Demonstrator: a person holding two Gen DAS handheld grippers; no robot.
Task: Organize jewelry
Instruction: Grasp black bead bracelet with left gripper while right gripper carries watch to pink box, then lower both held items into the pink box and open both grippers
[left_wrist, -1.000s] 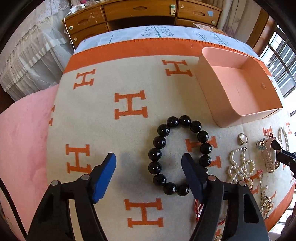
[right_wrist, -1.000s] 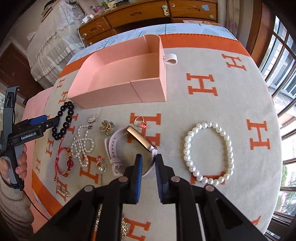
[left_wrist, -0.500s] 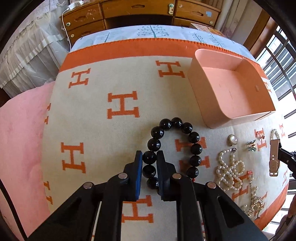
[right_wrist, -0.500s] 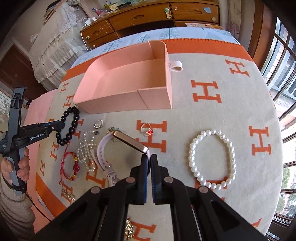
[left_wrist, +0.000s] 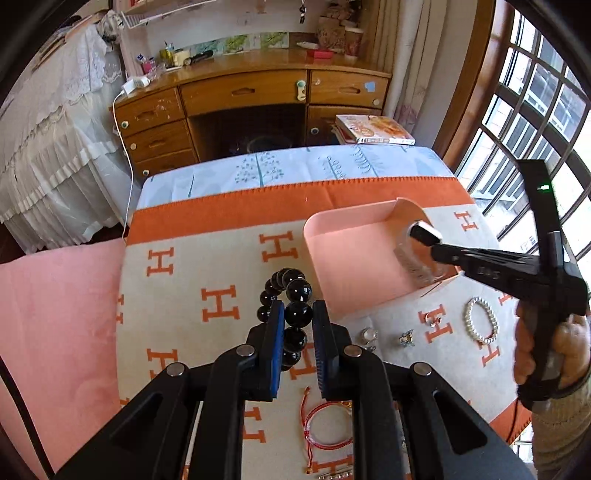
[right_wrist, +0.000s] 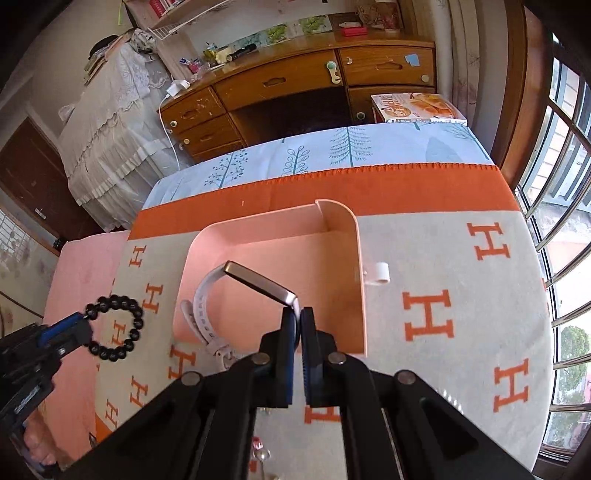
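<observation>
- In the left wrist view the claw's own arms cover the near edge of the blanket on the bed; a red cord bracelet shows only partly between them.
- The left claw is nearly closed, pinching a black bead bracelet that hangs clear of the blanket.
- The right claw is fully closed on the strap of a white watch, held over the pink box near the blanket's far orange border.
- A pearl bracelet lies toward the right edge.
</observation>
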